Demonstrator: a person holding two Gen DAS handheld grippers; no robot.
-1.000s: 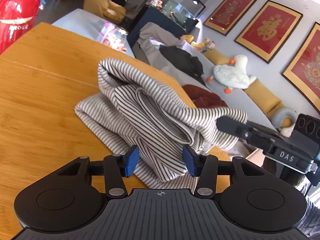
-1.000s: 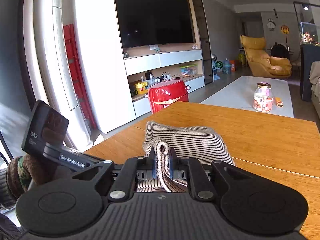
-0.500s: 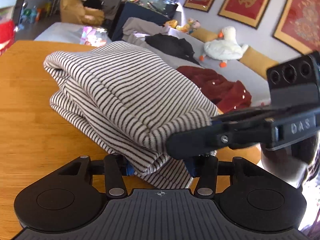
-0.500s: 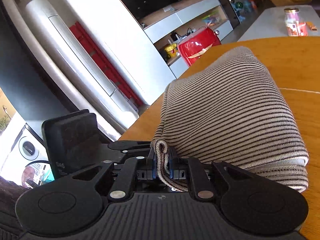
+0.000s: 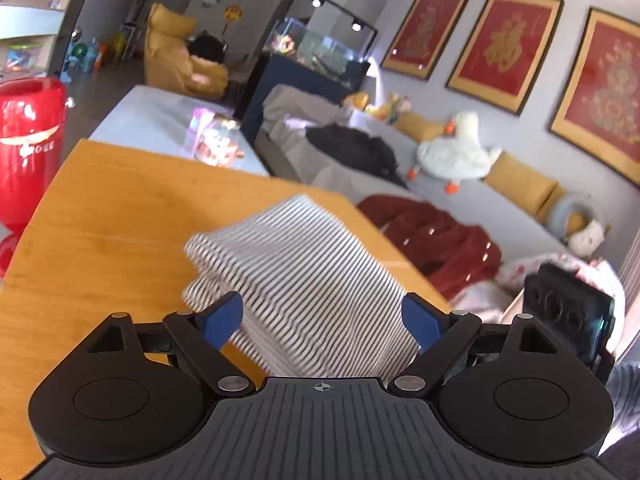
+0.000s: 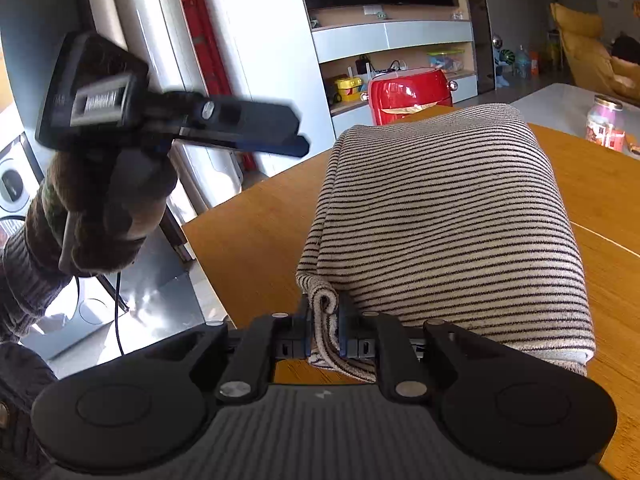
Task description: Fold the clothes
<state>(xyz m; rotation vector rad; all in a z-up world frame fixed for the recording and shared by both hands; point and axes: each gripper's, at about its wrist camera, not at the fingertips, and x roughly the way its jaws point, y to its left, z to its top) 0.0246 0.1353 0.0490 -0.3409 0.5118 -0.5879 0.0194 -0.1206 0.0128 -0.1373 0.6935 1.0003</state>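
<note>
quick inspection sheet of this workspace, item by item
surface: wooden table, bare around the garment.
job's things: striped garment, folded into a thick bundle on the table.
clutter: nothing seen on the table besides the garment.
grippers: left gripper jaws opening, blue pads clear of the cloth; right gripper shut on a garment edge.
cables: thin black cable hanging below the gloved hand.
surroundings: red appliance, glass jar on a white low table, sofa with plush goose, red blanket.
</note>
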